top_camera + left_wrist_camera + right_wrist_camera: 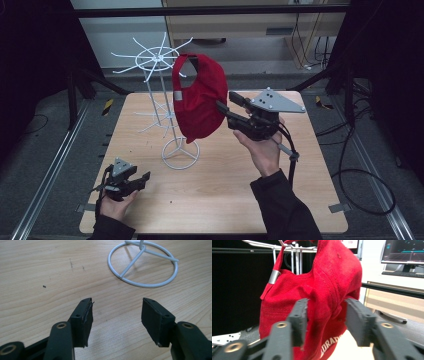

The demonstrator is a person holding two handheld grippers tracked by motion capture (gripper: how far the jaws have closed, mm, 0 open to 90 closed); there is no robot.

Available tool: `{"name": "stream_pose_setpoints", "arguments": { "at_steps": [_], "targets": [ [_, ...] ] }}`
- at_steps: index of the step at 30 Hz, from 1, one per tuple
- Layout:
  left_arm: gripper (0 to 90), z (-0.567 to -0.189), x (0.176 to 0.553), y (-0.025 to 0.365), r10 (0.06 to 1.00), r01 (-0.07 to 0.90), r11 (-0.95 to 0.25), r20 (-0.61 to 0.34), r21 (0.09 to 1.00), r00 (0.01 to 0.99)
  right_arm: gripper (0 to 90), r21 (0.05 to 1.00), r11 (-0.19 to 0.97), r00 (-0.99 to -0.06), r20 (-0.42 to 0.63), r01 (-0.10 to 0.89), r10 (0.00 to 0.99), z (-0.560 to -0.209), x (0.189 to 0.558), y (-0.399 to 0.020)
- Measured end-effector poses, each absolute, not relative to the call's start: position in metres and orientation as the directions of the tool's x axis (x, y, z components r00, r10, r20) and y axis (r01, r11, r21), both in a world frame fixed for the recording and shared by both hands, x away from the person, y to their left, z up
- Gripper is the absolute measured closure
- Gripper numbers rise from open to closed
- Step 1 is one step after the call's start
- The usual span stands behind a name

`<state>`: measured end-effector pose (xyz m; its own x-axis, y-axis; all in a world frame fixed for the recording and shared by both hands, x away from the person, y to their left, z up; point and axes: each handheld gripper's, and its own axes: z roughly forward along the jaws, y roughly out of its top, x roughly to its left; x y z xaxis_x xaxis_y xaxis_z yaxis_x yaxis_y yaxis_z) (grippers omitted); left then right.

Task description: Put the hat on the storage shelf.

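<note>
A red cap (200, 100) hangs by its back strap from an upper arm of a white wire stand (156, 59) on the wooden table (225, 200). My right gripper (226, 101) is raised at the cap's right side. In the right gripper view the cap (329, 282) lies between the parted jaws of that gripper (325, 315), and the pads do not press on it. A metal strap buckle (273, 276) shows at the cap's left. My left gripper (145, 177) rests low at the table's front left, open and holding nothing (116, 312).
The stand's ring base (180, 152) sits mid-table, just ahead of the left gripper (142, 265). Thin wire arms (130, 55) stick out from the stand at two heights. Black frame bars and cables (360, 175) surround the table.
</note>
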<state>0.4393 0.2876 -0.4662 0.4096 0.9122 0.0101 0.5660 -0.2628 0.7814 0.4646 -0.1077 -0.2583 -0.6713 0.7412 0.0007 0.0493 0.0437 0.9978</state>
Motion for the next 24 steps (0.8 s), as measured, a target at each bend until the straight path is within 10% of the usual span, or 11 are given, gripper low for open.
{"name": "stream_pose_setpoints", "arguments": {
  "at_steps": [14,24],
  "targets": [
    [42.0,-0.467,0.44,0.287,0.914,0.571,-0.261,0.009,0.778,0.406,24.5,0.995,0.033,-0.643,0.037,0.096,0.765,-0.303,0.445,-0.16],
    [37.2,-0.468,0.441,0.287,0.914,0.572,-0.257,0.005,0.779,0.405,17.6,0.955,0.056,-0.559,0.123,0.292,0.82,-0.404,0.443,-0.205]
  ]
}}
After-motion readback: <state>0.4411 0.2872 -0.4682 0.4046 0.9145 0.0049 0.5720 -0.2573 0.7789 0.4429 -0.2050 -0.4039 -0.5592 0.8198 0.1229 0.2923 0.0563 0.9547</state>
